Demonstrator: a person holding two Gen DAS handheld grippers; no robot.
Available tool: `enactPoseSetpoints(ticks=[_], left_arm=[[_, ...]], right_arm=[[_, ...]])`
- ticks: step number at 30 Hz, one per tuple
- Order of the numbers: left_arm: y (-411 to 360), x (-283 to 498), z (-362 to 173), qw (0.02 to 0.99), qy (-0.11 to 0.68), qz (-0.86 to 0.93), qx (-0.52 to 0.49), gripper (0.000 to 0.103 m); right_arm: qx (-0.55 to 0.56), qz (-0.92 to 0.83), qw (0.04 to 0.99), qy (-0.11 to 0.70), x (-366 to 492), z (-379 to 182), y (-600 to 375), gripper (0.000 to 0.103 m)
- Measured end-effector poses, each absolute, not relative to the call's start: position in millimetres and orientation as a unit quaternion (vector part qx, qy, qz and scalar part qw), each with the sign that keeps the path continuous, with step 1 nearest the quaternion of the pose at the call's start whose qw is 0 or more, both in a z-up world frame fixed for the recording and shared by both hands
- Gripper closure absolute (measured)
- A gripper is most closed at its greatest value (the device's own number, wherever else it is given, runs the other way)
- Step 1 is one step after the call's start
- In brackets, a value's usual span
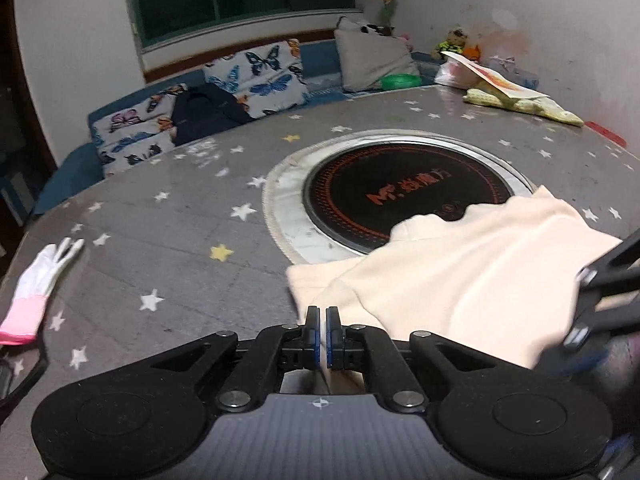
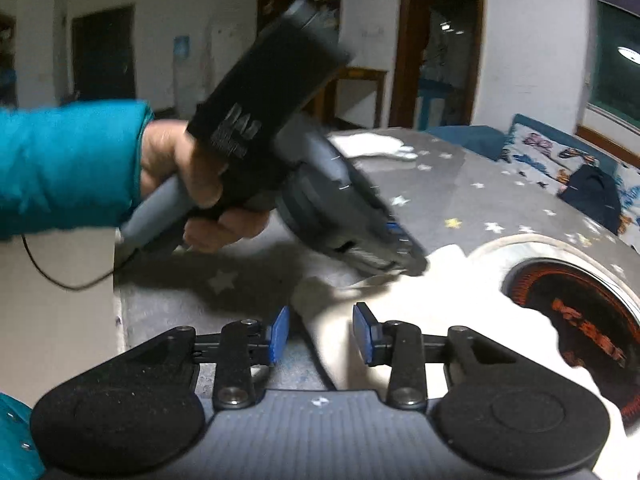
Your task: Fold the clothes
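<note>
A cream garment [image 1: 460, 272] lies partly folded on the grey star-patterned table, overlapping the round black cooktop; it also shows in the right wrist view [image 2: 420, 308]. My left gripper [image 1: 323, 320] is shut at the garment's near-left edge, with cloth showing just below the pads; whether it pinches the cloth is unclear. In the right wrist view the left gripper [image 2: 400, 252] is hand-held above the garment's corner. My right gripper [image 2: 322, 332] is open, its blue pads [image 2: 280, 332] straddling the garment's near edge. It shows blurred in the left wrist view [image 1: 600, 296] over the cloth.
A round black induction cooktop [image 1: 400, 192] with a metal rim sits in the table centre. A white and pink glove [image 1: 36, 288] lies at the left. A yellow cloth and papers [image 1: 516, 100] lie at the far right. A sofa with butterfly cushions [image 1: 256, 76] stands behind.
</note>
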State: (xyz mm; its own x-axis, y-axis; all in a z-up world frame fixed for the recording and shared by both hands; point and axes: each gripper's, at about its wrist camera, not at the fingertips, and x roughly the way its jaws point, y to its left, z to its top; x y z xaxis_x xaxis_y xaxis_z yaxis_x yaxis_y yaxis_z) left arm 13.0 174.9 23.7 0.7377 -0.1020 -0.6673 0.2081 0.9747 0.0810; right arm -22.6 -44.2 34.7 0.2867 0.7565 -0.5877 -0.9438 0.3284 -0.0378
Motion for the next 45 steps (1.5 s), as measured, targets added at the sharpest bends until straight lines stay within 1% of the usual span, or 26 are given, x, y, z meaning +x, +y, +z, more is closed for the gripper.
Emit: enactPoseSetpoints(ticks=[5,7,10,13,20,22,23,24,25,26,30,32,38,45], left_arm=[[162,-2,42,0.939,0.319,-0.129,0.021,0.099],[153,-2,37,0.932,0.330,-0.151,0.013,0.098],[144,2,18,0.922,0.358,-0.145,0.032,0.098],[150,3,13,0.923,0.358,-0.142,0.014,0.098],[150,-1,15,0.924,0.358,-0.134,0.009,0.097],[148,-1,15,0.925,0.357,-0.133,0.009,0.097],[147,-1,14,0.925,0.356,-0.133,0.010,0.097],[146,-1,14,0.925,0.356,-0.133,0.011,0.097],[146,-2,14,0.925,0.356,-0.132,0.012,0.097],[146,-2,14,0.925,0.357,-0.132,0.013,0.097],[145,-1,14,0.924,0.360,-0.129,0.013,0.097],[143,-1,14,0.924,0.361,-0.127,0.018,0.097],[135,1,16,0.922,0.366,-0.118,0.040,0.096],[129,4,16,0.921,0.370,-0.109,0.050,0.093]], right_arm=[[-0.173,0.490,0.816,0.255,-19,38,-81,0.068],[-0.171,0.473,0.821,0.269,-19,33,-93,0.068],[-0.172,0.459,0.822,0.290,-21,28,-107,0.067],[-0.172,0.457,0.820,0.297,-26,29,-123,0.067],[-0.068,0.423,0.846,0.318,-16,55,-179,0.069],[-0.024,0.404,0.852,0.331,-5,54,-201,0.077],[-0.002,0.395,0.854,0.337,1,54,-212,0.079],[0.020,0.386,0.856,0.343,7,54,-223,0.085],[0.035,0.376,0.858,0.348,13,52,-231,0.088],[0.048,0.367,0.860,0.352,19,49,-240,0.088],[0.020,0.332,0.871,0.361,35,35,-250,0.089],[0.010,0.342,0.866,0.364,36,30,-249,0.089],[-0.039,0.384,0.861,0.330,16,32,-230,0.089],[-0.010,0.403,0.849,0.341,23,24,-236,0.089]])
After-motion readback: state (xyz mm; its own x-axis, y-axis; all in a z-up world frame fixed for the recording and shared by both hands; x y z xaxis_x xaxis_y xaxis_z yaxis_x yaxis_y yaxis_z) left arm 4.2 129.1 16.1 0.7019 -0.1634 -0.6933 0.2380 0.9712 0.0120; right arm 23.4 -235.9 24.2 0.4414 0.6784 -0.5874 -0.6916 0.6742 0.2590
